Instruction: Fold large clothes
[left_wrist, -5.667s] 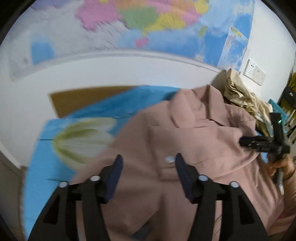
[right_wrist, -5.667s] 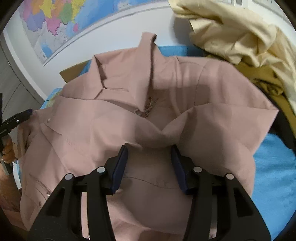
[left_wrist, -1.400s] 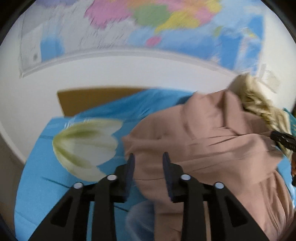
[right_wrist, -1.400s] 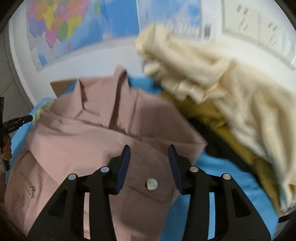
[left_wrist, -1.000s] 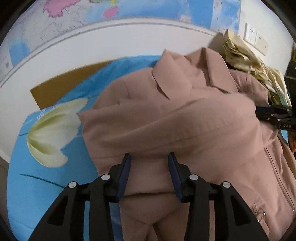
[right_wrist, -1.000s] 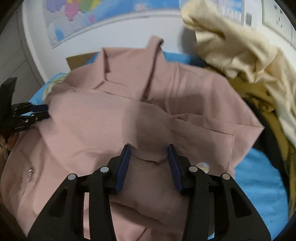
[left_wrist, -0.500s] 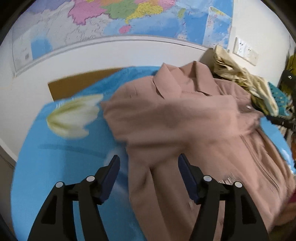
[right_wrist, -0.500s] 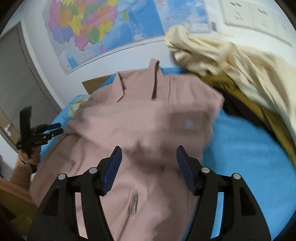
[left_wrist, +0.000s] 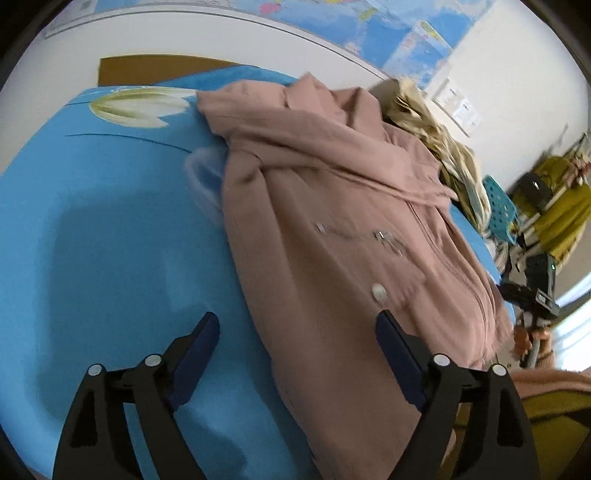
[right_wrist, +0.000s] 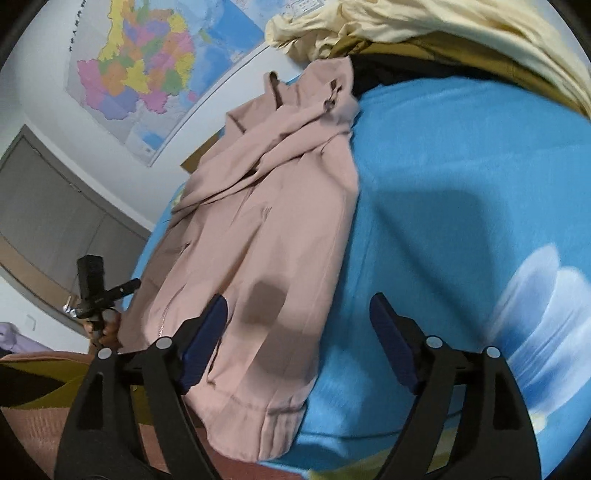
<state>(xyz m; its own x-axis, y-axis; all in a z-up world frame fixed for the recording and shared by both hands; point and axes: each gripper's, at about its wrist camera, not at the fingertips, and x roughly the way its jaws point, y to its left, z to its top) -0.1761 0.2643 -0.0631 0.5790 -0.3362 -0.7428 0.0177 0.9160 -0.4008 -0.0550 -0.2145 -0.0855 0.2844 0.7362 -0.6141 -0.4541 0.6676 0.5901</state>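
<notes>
Left wrist view: a wall map (left_wrist: 402, 33) hangs above the blue bedspread (left_wrist: 92, 229) with its white flower print. The pink jacket (left_wrist: 332, 229) lies lengthwise, collar toward the far edge, hem at the near edge, both sleeves now crossed over the chest. The left gripper (left_wrist: 297, 354), pinching cloth a second ago, now hangs with jaws wide and empty above the hem's left side.

Right wrist view: same bedspread (right_wrist: 461, 177), a cream clothes pile (right_wrist: 369, 26) at the far right corner. The right gripper (right_wrist: 297, 325) has likewise let go, jaws spread, nothing held, over the hem's right side. Sleeve folds look done; hem-to-collar fold likely next.
</notes>
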